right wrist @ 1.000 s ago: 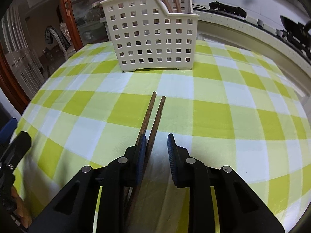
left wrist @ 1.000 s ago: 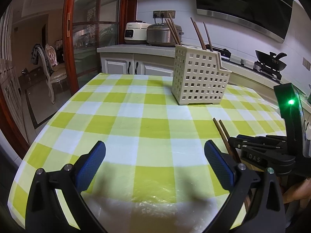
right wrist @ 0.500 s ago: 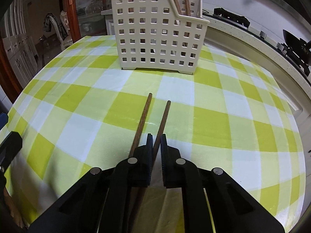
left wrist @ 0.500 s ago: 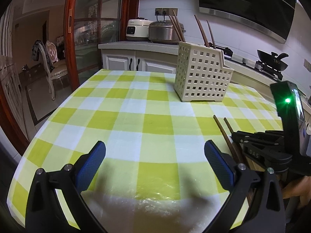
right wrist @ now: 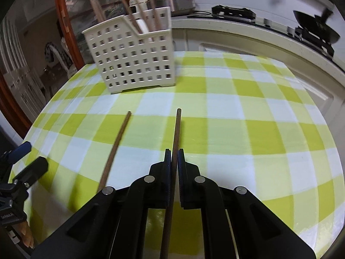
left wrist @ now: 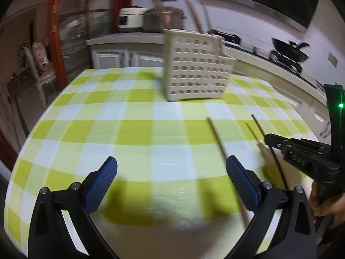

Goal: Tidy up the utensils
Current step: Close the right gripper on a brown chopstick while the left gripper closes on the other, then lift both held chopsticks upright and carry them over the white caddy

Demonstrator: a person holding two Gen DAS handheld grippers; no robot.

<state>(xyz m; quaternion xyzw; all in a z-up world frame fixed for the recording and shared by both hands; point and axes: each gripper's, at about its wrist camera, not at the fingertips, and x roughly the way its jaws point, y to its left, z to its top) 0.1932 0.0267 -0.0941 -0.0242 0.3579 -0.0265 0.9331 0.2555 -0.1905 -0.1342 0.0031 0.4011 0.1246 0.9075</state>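
My right gripper (right wrist: 174,151) is shut on one brown chopstick (right wrist: 175,133) and holds it lifted above the checked tablecloth, its tip pointing towards the white slotted utensil basket (right wrist: 133,60). A second chopstick (right wrist: 116,149) lies on the cloth to its left. In the left wrist view the basket (left wrist: 196,67) stands at the far middle with several chopsticks upright in it; the lying chopstick (left wrist: 217,138) runs past my right pad, and the held one (left wrist: 269,146) sticks out of the right gripper (left wrist: 267,140). My left gripper (left wrist: 171,172) is open and empty, low over the near cloth.
The round table (left wrist: 90,129) has a green-and-white checked cloth. A kitchen counter (right wrist: 237,23) with cookers and a wok runs behind it. A chair and a wooden door frame (left wrist: 55,43) stand off the left edge.
My right gripper closed on one chopstick and lifted it, swinging right; the other chopstick stayed on the cloth. My left gripper shifted left and closer to the table, still open.
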